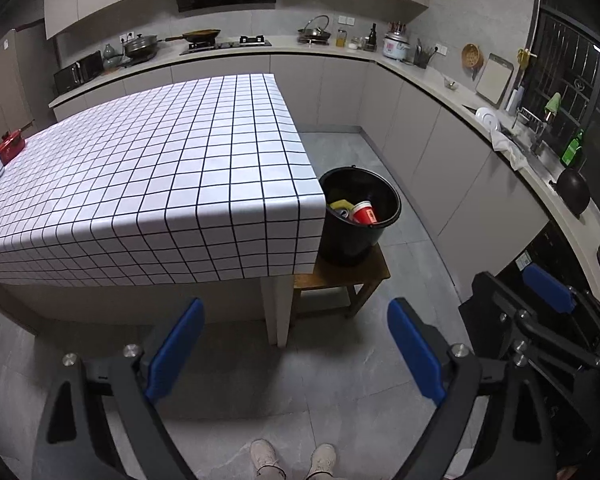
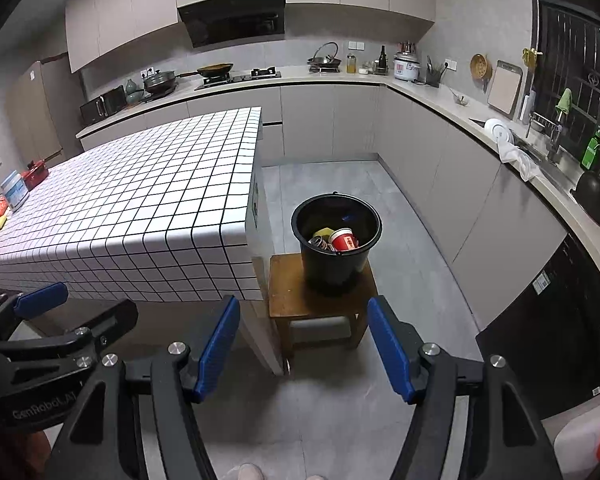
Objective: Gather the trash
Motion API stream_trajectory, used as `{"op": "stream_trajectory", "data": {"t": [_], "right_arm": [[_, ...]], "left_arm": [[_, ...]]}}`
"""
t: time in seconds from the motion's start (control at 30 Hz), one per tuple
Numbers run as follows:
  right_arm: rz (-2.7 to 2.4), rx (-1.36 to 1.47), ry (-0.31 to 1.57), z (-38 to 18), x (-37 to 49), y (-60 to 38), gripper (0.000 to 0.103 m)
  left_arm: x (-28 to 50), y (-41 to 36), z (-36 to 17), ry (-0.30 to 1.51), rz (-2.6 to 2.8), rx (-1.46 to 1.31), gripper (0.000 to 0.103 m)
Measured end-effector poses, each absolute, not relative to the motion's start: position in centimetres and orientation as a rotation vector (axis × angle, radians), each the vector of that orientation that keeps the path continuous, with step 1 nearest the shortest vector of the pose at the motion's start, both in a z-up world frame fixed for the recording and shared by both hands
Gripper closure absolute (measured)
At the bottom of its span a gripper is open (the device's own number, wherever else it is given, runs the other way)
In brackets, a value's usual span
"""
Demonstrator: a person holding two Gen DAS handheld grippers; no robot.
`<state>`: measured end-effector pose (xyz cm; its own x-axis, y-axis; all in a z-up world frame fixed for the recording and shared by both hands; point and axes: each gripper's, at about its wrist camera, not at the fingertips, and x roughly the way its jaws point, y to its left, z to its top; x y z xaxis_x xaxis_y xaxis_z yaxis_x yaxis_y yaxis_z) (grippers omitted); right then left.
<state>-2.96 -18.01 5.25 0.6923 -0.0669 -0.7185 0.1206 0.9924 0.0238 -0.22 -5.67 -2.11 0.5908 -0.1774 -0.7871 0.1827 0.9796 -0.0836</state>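
Trash is seen inside one black bucket (image 2: 336,236), round, tapered, with a thin handle at the rim. The bucket stands on a small brown wooden stool (image 2: 288,292), just beside the near corner of the bench (image 2: 148,200), on the grey tiled floor. One red-and-white paper cup (image 2: 344,239) lies tilted on top of the pile, touching a yellow piece (image 2: 323,233) behind it and a dark crumpled metallic item (image 2: 320,245) to its left; what the last one is cannot be told. Three trash items are countable; anything below them is hidden.

The bench is covered by a white cloth with a black grid. Its near part is bare. At its far left end sit one red box (image 2: 36,174), one pale blue-white pack (image 2: 15,192), one orange item (image 2: 0,208) and one yellow item (image 2: 0,223), close together.

Two tools are in view. Left tool (image 1: 296,344): blue pads set wide apart, nothing between them, nothing touched; only floor and a bench leg are seen through the gap. Right tool (image 2: 303,346): pads parted to a moderate gap, narrower than the left, empty, touching nothing; stool and floor show between them. Both hang over the floor, short of the bench and apart from the bucket. Two light shoes (image 1: 292,458) of the person are visible at the bottom edge.
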Motion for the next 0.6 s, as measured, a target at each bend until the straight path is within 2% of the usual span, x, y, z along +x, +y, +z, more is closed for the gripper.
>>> {"op": "stream_trajectory", "data": {"t": [0.6], "right_arm": [[-0.085,0.076,0.798,5.3,-3.3,-18.7,0.035]], "left_arm": [[-1.3,-6.6,-1.8,0.909,-0.188,-0.009,0.009]]}}
